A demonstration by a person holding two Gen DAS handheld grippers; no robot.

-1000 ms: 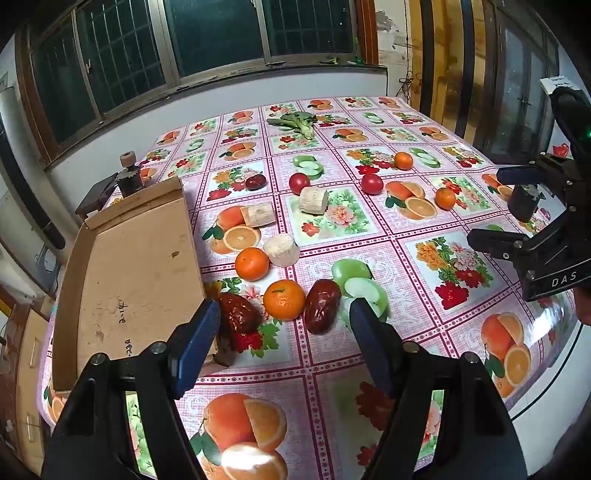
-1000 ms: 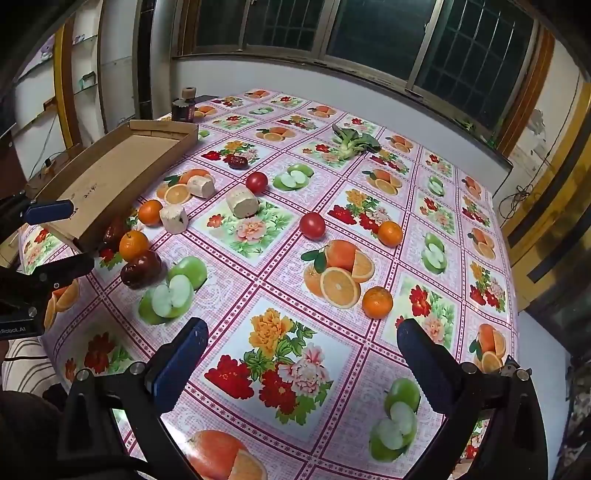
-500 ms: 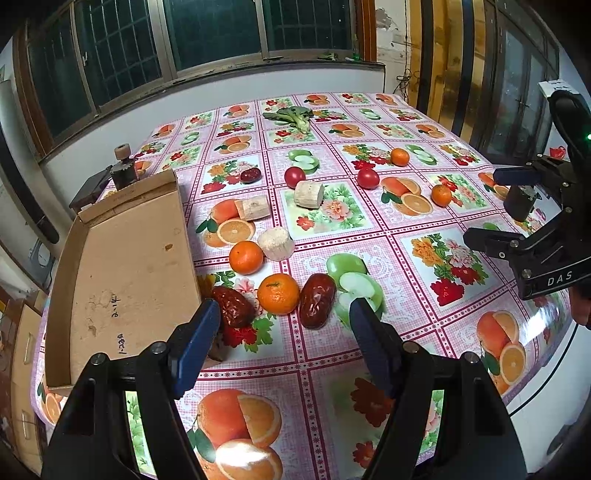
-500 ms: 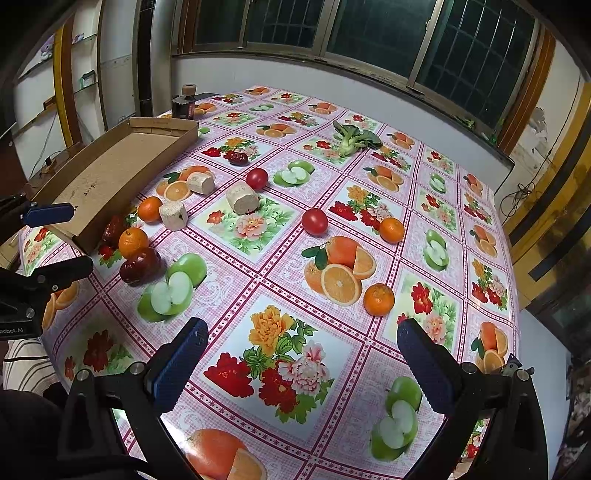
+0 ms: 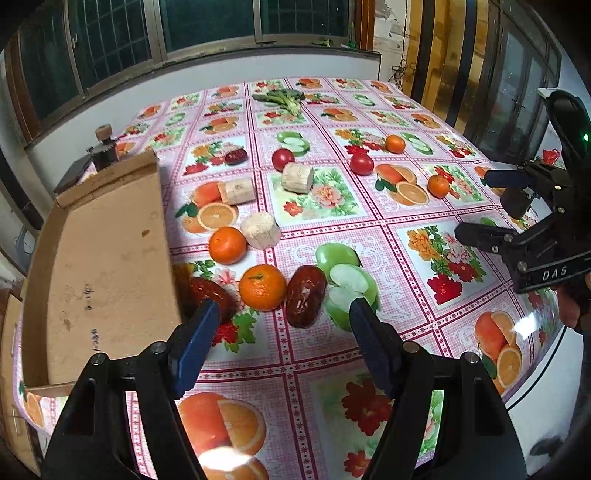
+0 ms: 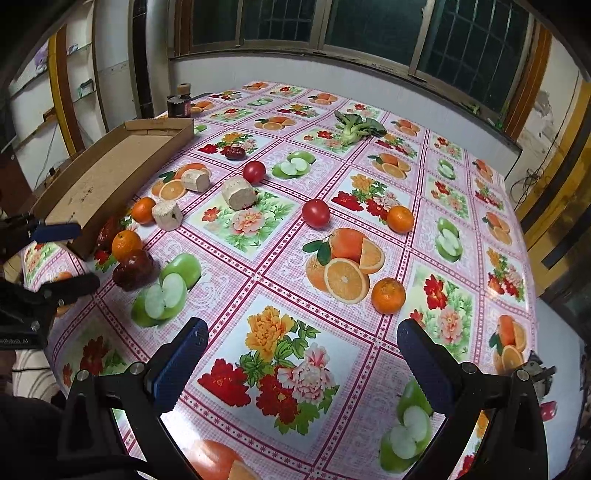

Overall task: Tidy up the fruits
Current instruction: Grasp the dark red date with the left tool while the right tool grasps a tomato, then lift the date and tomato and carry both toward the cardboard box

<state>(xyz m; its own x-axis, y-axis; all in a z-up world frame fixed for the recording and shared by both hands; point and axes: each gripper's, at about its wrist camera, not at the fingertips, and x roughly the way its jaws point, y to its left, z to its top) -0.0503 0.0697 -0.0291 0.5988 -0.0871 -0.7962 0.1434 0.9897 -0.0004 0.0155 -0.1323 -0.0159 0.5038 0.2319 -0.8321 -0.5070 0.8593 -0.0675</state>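
Indoors, fruit-print tablecloth (image 6: 458, 206), cardboard tray (image 5: 107, 266) at edge, dark windows (image 6: 373, 22)

The cardboard tray (image 5: 99, 258) hides part of the dark red date (image 5: 208, 293) tucked against its corner, and the left gripper's finger (image 5: 195, 341) covers the date's near end.

Table (image 6: 461, 206): pink-and-white check cloth, printed panels of oranges, green apples, red flowers.
Cardboard tray (image 5: 103, 258), left: plain brown.
Mandarins (image 5: 262, 287): bright orange.
Dates (image 5: 306, 296): glossy dark red.
Tomatoes (image 6: 316, 213): red.
Cut stem pieces (image 6: 238, 192): pale cream.
Leafy vegetable (image 6: 354, 125), far: green.
Hand-held gripper (image 6: 303, 354) pads (image 6: 177, 365): blue on black arms.
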